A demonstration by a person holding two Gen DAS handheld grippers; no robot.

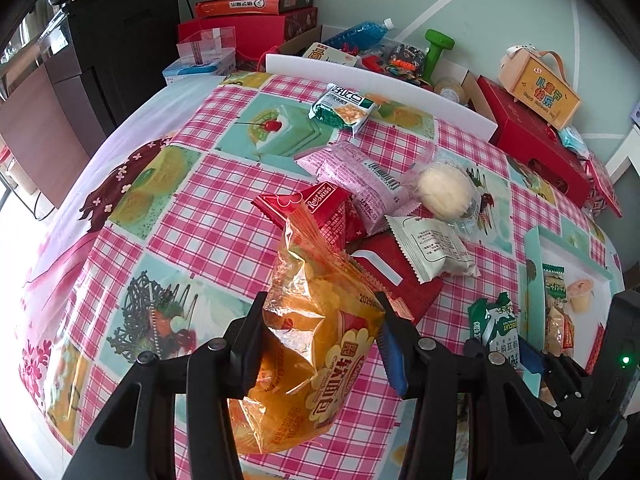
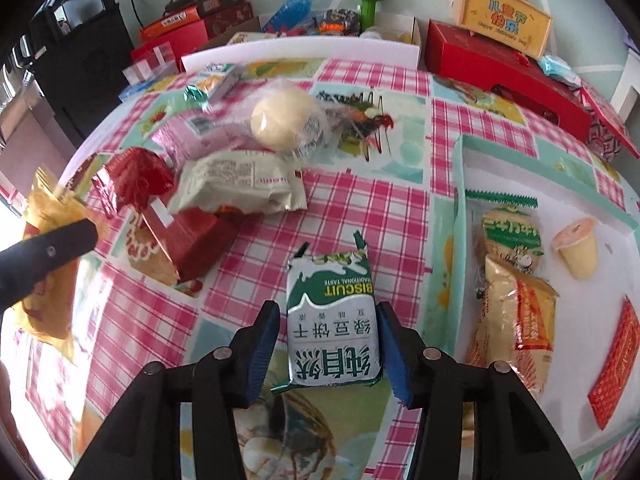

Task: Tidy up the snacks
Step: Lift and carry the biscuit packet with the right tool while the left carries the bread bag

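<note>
My left gripper (image 1: 320,336) is shut on an orange bag of soft bread (image 1: 316,344) and holds it above the checked tablecloth; the bag also shows at the left edge of the right wrist view (image 2: 48,240). My right gripper (image 2: 326,340) is shut on a green and white biscuit pack (image 2: 332,320), which also shows in the left wrist view (image 1: 496,324). A pile of loose snacks lies mid-table: a red packet (image 1: 320,208), a pink packet (image 1: 360,176), a round bun in clear wrap (image 2: 286,120) and a white packet (image 2: 240,184). A mint-rimmed tray (image 2: 460,184) on the right holds several snacks.
A second green biscuit pack (image 1: 344,110) lies at the far side. A red box (image 2: 192,236) sits under the pile. Red gift boxes (image 2: 504,72), a yellow case (image 2: 504,16), a green dumbbell (image 2: 368,6) and a blue bottle (image 2: 292,10) crowd the back edge. A dark cabinet (image 1: 120,40) stands left.
</note>
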